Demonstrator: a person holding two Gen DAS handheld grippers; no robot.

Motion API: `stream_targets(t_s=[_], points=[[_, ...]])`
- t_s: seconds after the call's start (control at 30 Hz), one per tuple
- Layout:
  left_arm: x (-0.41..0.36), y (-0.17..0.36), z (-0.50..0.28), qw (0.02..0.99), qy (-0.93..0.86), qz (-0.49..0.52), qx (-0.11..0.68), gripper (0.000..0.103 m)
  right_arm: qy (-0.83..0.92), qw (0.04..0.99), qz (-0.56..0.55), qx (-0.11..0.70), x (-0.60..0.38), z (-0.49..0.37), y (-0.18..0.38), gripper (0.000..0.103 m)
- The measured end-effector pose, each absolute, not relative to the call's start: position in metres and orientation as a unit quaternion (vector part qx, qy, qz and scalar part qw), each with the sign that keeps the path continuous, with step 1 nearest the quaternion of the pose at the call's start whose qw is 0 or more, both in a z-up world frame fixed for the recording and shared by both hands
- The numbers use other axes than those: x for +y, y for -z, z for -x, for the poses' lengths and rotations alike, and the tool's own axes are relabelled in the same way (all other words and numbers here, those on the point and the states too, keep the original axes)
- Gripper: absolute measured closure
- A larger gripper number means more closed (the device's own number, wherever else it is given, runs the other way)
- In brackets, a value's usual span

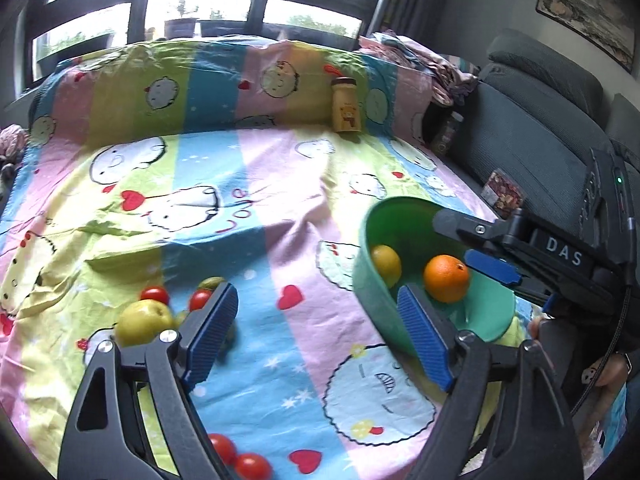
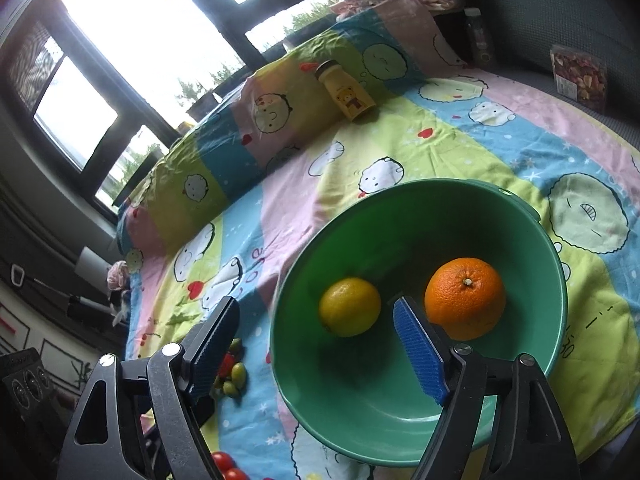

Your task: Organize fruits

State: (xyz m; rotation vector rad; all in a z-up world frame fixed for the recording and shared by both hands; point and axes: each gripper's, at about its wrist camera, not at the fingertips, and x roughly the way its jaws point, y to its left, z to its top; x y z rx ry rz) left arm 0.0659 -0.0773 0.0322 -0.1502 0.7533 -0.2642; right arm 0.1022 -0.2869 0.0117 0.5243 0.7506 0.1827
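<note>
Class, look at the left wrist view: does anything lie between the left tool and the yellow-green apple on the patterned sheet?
Nothing visible blocks it. The left tool is open and empty, and the round yellow-green apple lies just beyond its left finger, on the patterned sheet. Small red tomatoes sit behind the apple, not in front.

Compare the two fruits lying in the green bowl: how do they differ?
The orange is deep orange; the lemon is yellow. The orange looks the larger of the two. The orange shows its stem end facing the camera; the lemon shows a small nub at its lower left. Both are round citrus resting apart inside the green bowl, gripped by neither claw.
</note>
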Motion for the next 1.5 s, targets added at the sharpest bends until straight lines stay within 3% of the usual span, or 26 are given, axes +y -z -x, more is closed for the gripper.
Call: stream_targets(t_s=[0.37,0.73,1.0,1.17,1.5], points=[[0.039,-0.008,-0.042,0.918,-0.016,0.160,0.361,0.016,-0.136,0.906,-0.189,0.354,-0.228,-0.103,-0.020,0.020],[0.066,0.031,-0.062,0.882,0.003,0.229,0.412,0.016,-0.248,0.846,-0.176,0.438,-0.152,-0.126,0.001,0.020],[0.065,0.037,-0.071,0.876,0.005,0.240,0.419,0.017,-0.310,0.802,-0.094,0.503,-0.073,-0.159,0.009,0.020],[0.060,0.044,-0.076,0.868,0.015,0.252,0.428,0.021,-0.303,0.796,-0.074,0.518,-0.058,-0.168,0.034,0.037],[0.055,0.056,-0.082,0.857,0.019,0.257,0.446,0.029,-0.306,0.775,-0.068,0.548,-0.052,-0.176,0.054,0.039]])
